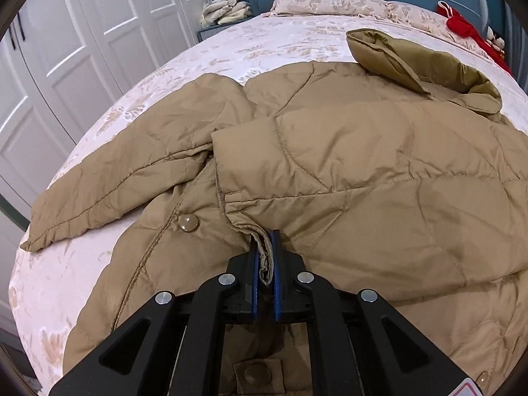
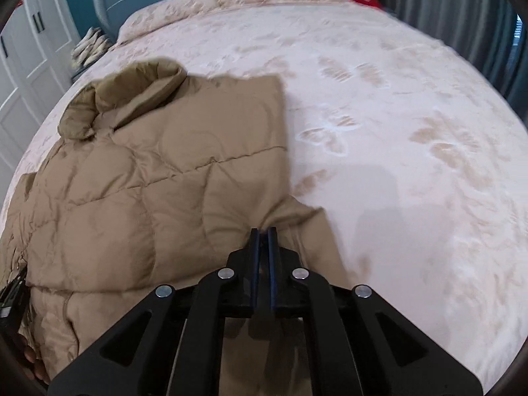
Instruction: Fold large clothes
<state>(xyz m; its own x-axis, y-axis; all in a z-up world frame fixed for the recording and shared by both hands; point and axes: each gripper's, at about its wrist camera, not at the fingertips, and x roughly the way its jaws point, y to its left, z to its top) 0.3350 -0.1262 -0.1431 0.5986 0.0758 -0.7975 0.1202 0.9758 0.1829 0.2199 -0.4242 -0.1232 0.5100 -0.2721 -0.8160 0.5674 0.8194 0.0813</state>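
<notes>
Left gripper (image 1: 264,257): jaws drawn together on a bunched edge of the jacket (image 1: 346,165), fabric visibly pinched between the blue pads. Right gripper (image 2: 263,247): jaws nearly together at the jacket's right side; cloth appears to run in between, but that view is blurred, so a firm hold cannot be confirmed

Jacket lies flat on the bed (image 2: 396,132), directly ahead of both grippers. Long axis runs away from them, hem nearest, collar (image 1: 429,62) at the far end. A snap (image 1: 188,222) shows just left of the left gripper's hold

One sleeve (image 1: 109,184) lies spread outward to the left, its cuff near the left bed edge. On the right the body already ends in a straight folded edge (image 2: 285,132)

Judgement: each gripper sits at its own side of the near end, neither clearly closer to the collar; a lengthwise fold would carry the near end forward toward the collar

Room: broad bare bedding right of the jacket and beyond the collar up to the pillow (image 1: 330,1). Left margin is narrow, with wardrobe doors (image 1: 82,49) beyond; the loose sleeve there could drag
</notes>
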